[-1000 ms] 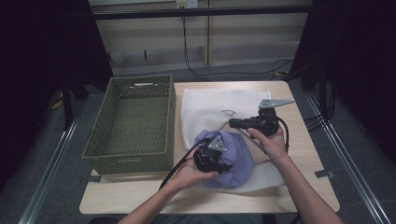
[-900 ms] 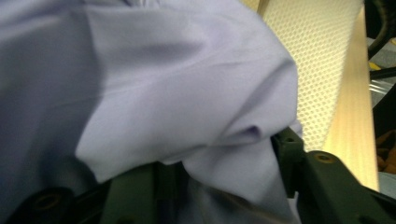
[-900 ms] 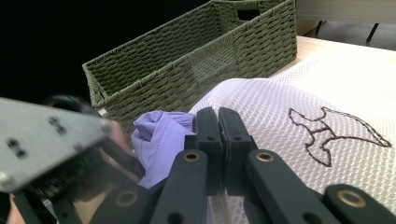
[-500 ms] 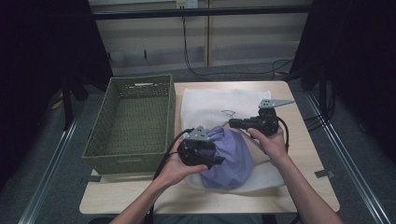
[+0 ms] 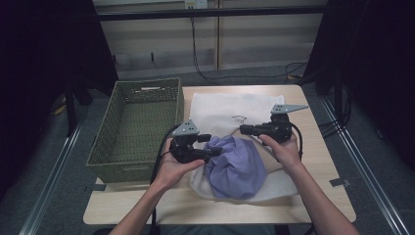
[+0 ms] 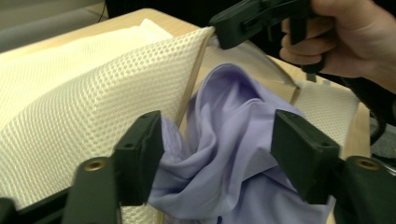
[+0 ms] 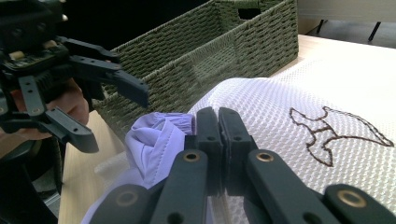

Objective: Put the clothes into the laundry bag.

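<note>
Stuffing step: right gripper [image 5: 247, 129] is pressed together on the rim of the white mesh bag [image 5: 220, 105], holding its mouth up. Left gripper [image 5: 209, 154] has just been opening, jaws spread either side of the lilac garment [image 5: 235, 164], pads off it. Garment sits half in the bag mouth, mid-table. I'd re-grab a loose fold, push deeper, keep the rim taut. Count: one garment, one bag, one green basket [image 5: 139, 125], two grippers.

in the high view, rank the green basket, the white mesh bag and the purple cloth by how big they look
1. green basket, largest
2. white mesh bag, though the cloth covers part of it
3. purple cloth, smallest, bunched up on the bag
</note>
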Action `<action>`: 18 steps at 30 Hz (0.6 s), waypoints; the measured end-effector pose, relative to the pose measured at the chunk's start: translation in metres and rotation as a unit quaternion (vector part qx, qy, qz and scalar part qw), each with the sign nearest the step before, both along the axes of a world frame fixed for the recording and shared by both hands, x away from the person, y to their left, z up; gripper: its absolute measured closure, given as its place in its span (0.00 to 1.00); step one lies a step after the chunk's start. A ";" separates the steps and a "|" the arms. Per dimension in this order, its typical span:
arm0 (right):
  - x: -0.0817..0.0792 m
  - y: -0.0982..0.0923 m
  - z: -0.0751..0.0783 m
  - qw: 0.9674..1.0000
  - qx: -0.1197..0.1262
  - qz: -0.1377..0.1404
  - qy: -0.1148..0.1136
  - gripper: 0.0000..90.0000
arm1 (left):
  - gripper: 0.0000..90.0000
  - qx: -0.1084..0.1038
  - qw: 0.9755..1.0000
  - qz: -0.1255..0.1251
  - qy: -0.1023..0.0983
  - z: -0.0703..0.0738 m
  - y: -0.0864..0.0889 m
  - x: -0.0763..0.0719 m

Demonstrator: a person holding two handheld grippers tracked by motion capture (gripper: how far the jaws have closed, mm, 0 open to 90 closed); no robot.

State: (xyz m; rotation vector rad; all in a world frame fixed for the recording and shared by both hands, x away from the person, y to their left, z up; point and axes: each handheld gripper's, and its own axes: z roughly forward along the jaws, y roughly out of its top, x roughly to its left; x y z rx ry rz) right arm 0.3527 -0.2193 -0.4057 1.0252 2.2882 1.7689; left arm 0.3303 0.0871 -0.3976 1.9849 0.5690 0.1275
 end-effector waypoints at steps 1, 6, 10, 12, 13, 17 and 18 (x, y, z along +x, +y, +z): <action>0.000 0.000 0.000 1.000 0.000 0.000 0.000 0.98 | 0.38 0.005 1.000 0.002 0.001 -0.002 -0.001 0.000; 0.000 0.000 0.000 1.000 0.000 0.000 0.000 0.98 | 0.35 0.025 1.000 0.009 0.001 -0.010 -0.006 0.001; 0.000 0.000 0.000 1.000 0.000 0.000 -0.001 0.98 | 0.35 0.016 1.000 0.012 -0.004 -0.009 -0.006 0.000; 0.000 0.000 0.000 1.000 0.000 0.000 0.000 0.98 | 0.35 0.023 1.000 0.014 -0.006 -0.010 -0.007 -0.001; 0.000 0.000 0.000 1.000 0.000 0.001 0.000 0.98 | 0.35 0.033 0.999 0.018 -0.008 -0.012 -0.007 -0.001; -0.001 0.000 0.001 1.000 -0.001 0.000 0.000 0.98 | 0.33 0.030 0.999 0.026 -0.004 -0.014 -0.005 0.001; -0.001 0.000 0.001 1.000 -0.002 0.000 -0.001 0.98 | 0.32 0.031 0.999 0.030 -0.005 -0.013 -0.003 0.001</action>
